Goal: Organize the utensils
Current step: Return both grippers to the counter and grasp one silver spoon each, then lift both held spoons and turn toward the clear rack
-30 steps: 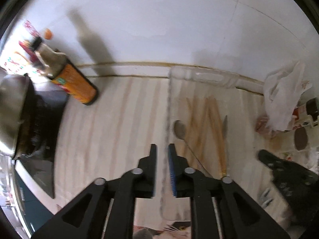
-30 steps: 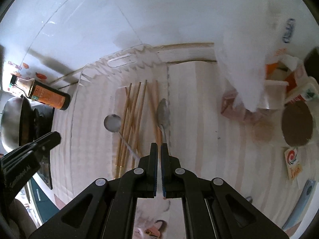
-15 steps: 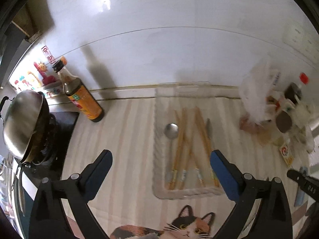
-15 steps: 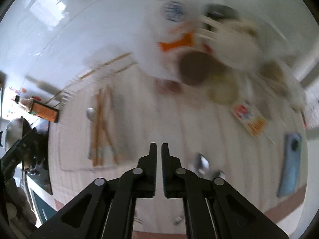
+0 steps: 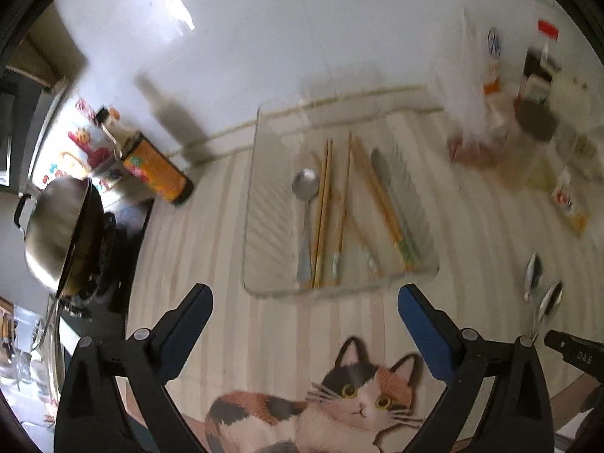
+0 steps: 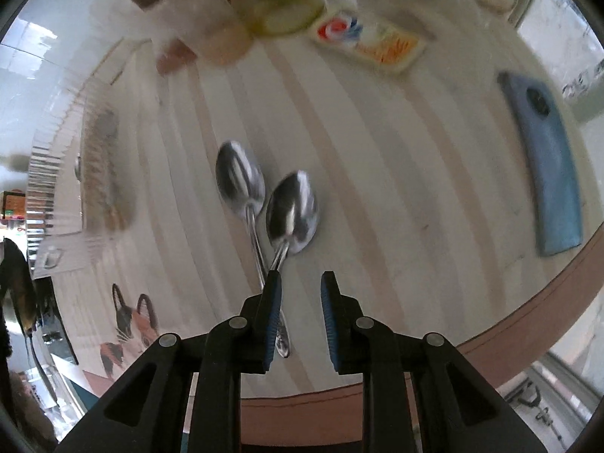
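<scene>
A clear plastic tray on the striped table holds a steel spoon, several wooden chopsticks and a knife. My left gripper is wide open and empty, just in front of the tray's near edge. Two steel spoons lie crossed on the table right of the tray; they also show in the left wrist view. My right gripper is open and empty, above the spoons' handles. The tray is blurred at the left of the right wrist view.
A sauce bottle and a steel wok on a stove stand left of the tray. Jars and packets crowd the back right. A blue phone and a packet lie near the spoons. The table's edge curves close by.
My left gripper opened wide and pulled back from over the tray. My right gripper swung right from the tray to the two loose spoons and opened.
</scene>
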Demonstrator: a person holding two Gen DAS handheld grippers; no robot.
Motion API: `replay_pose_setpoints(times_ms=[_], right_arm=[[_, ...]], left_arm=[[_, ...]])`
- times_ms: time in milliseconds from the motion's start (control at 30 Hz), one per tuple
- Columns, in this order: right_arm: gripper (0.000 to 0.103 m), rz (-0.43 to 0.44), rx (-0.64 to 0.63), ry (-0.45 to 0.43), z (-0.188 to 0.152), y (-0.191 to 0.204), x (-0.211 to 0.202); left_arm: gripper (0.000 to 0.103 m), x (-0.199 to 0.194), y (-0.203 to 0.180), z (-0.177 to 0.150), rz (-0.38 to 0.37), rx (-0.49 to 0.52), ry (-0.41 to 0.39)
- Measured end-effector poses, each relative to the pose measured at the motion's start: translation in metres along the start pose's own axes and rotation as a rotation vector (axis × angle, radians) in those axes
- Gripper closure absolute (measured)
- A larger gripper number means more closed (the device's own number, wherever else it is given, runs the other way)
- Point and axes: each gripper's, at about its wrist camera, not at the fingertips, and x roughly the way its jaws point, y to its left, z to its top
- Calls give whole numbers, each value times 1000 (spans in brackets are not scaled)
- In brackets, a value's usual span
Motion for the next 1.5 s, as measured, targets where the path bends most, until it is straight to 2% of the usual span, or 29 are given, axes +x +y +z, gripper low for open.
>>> replay_pose_setpoints(times_ms=[100, 167, 267, 467, 533, 600, 700, 800, 833, 933, 967, 1067, 1100, 1133, 1200, 1333, 1500], right_arm=[[79, -2, -4, 17, -1, 8, 16], [79, -32, -24, -19, -2, 14, 15], [96, -77, -33, -45, -1, 18, 15], [98, -110, -40, -40, -3, -1, 10], [98, -129, -31, -46, -3, -18, 4], [97, -151, -14, -50, -3, -36, -1], [97, -167, 12, -51, -1, -62, -9], [97, -164, 35, -48, 1, -80, -14], [97, -166, 44, -48, 2, -85, -15], [97, -169, 55, -59, 1, -95, -18], [97, -164, 63, -60, 1, -97, -19], [97, -155, 79, -63, 2, -102, -22], [97, -157, 78, -63, 4, -103, -23], [97, -159, 78, -63, 8, -102, -25], [97, -164, 74, -62, 8, -102, -26], [97, -178, 69, -54, 6, -89, -17], [96, -237, 7, -56, 4, -72, -13]], left_arm=[[2, 7, -1, -7, 9, 1, 27], [2, 8, -1, -10, 15, 1, 33], [3, 6, -3, -11, 15, -1, 34], [3, 0, -23, -15, -31, 21, 42], [3, 0, -40, -17, -91, 40, 69], [3, 4, -63, -20, -211, 69, 123], [3, 16, -111, -25, -340, 139, 197], [4, 34, -152, -29, -410, 183, 288], [14, 42, -165, -31, -444, 187, 327], [38, 60, -192, -33, -476, 186, 405], [38, 61, -198, -31, -454, 189, 393], [49, 57, -213, -23, -399, 230, 347], [58, 56, -214, -20, -394, 234, 339], [74, 54, -216, -17, -395, 233, 327], [99, 51, -218, -11, -389, 246, 314], [99, 48, -219, -9, -366, 269, 297], [99, 47, -196, -20, -328, 256, 290]])
